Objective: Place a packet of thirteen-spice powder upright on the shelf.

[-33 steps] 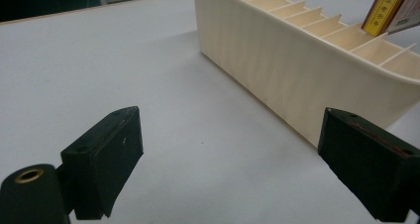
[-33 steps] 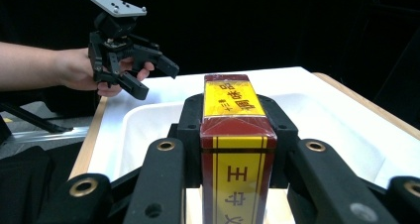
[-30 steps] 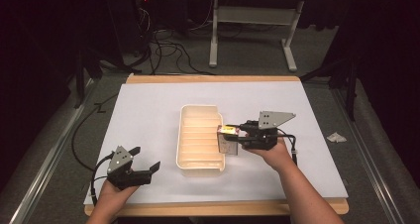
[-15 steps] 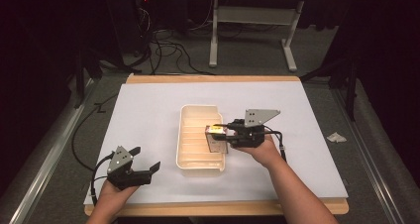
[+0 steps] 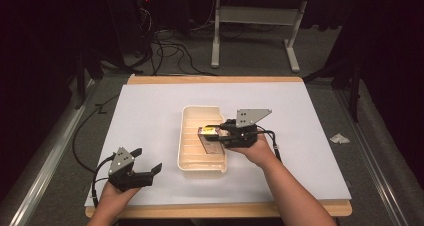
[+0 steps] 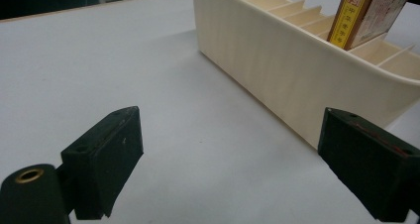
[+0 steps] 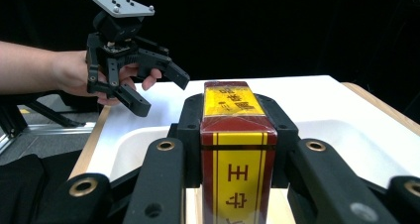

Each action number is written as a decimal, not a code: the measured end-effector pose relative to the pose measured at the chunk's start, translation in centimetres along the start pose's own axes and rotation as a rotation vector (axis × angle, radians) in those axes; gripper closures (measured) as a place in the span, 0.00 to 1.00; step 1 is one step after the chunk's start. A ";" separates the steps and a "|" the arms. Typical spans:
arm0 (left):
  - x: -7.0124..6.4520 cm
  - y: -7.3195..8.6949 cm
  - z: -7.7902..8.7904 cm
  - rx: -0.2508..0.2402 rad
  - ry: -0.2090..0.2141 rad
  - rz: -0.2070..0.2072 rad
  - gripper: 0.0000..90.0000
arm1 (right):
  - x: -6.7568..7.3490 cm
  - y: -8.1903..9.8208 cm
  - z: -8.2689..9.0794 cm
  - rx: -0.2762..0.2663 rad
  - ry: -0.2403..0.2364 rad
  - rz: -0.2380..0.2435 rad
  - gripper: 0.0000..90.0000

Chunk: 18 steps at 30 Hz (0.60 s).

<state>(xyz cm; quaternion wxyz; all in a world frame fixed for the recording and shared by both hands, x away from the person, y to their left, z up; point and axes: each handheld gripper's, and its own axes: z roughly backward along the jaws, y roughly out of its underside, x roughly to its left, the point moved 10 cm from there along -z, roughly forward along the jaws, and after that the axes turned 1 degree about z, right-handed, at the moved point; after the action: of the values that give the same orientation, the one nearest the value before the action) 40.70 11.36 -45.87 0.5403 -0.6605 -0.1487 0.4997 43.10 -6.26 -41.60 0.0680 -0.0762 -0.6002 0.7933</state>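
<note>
R gripper (image 5: 216, 134) pinches red-and-yellow rectangular carton (image 7: 236, 149) over cream slotted plastic tray (image 5: 190, 117); align w/ a slot, lower upright. L gripper (image 5: 150, 170), 7 o'clock, jaws spread (idle).

On the white-covered wooden worktop (image 5: 150, 116) stands a cream plastic slotted tray (image 5: 192, 121). The right hand-held gripper (image 5: 216, 134) holds a small yellow-and-red box (image 5: 207, 132) over the tray's right side. The left hand-held gripper (image 5: 148, 164), jaws apart, rests near the front left corner, well apart from the tray.
</note>
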 end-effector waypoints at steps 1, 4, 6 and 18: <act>0.0 0.0 0.0 0.000 0.000 0.001 0.12 | 0.0 -0.1 -0.2 0.002 -0.002 0.004 0.77; 0.0 0.0 0.0 0.000 0.000 0.001 0.12 | 0.2 -0.5 -0.5 -0.008 -0.003 0.005 0.77; 0.0 0.0 0.1 0.003 0.001 -0.003 0.12 | 0.3 -0.7 -0.8 -0.018 -0.005 0.011 0.77; 0.0 0.0 0.1 0.003 0.002 -0.003 0.12 | 0.1 -0.1 -1.2 0.002 -0.007 0.011 0.76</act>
<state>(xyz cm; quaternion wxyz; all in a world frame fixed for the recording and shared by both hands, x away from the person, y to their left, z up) 40.64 11.38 -45.88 0.5421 -0.6600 -0.1483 0.4986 43.25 -5.05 -41.82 0.0617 -0.0769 -0.5991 0.7946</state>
